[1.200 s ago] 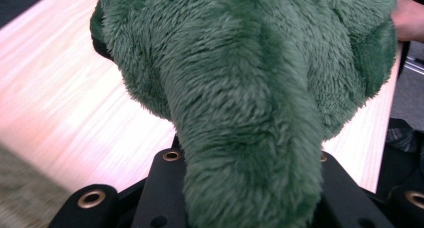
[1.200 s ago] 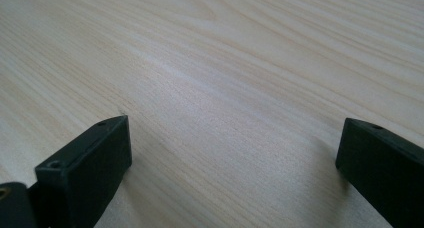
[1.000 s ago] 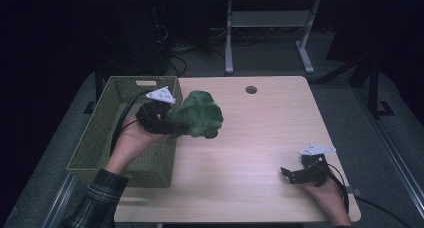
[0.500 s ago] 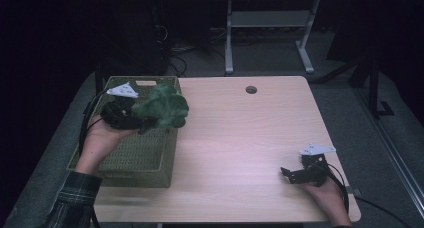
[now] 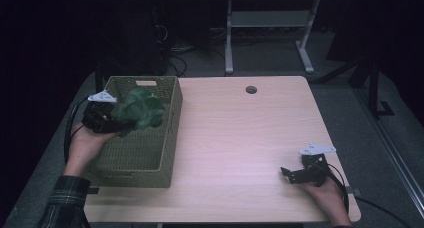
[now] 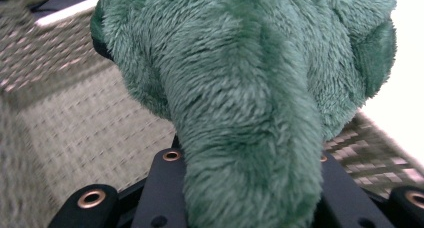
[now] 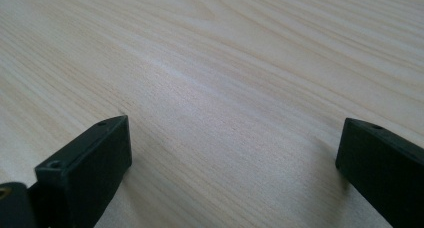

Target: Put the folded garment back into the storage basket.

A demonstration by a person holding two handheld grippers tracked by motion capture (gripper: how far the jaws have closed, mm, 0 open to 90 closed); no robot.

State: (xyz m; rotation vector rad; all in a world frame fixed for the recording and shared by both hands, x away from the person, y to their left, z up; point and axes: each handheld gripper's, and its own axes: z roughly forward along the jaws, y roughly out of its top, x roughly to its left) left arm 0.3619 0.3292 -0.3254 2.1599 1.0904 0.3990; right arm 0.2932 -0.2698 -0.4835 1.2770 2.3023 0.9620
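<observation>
A green plush toy (image 5: 141, 111) hangs over the inside of the woven green basket (image 5: 150, 158), with my left gripper (image 5: 120, 124) shut on it. In the left gripper view the plush toy (image 6: 250, 88) bulges out between the black jaws, and the basket's weave (image 6: 75, 133) lies behind it. My right gripper (image 5: 288, 175) rests low over the table's front right part, open. In the right gripper view its fingers (image 7: 90, 163) stand wide apart over bare wood with nothing between them.
The light wooden table (image 5: 240, 138) has a round cable hole (image 5: 251, 90) near its far edge. The basket takes up the table's left side. A white desk frame (image 5: 265, 33) stands on the dark floor beyond the table.
My left gripper has carried the plush toy leftward and a little down, from the basket's right rim to over its inside. The right gripper has kept still.
</observation>
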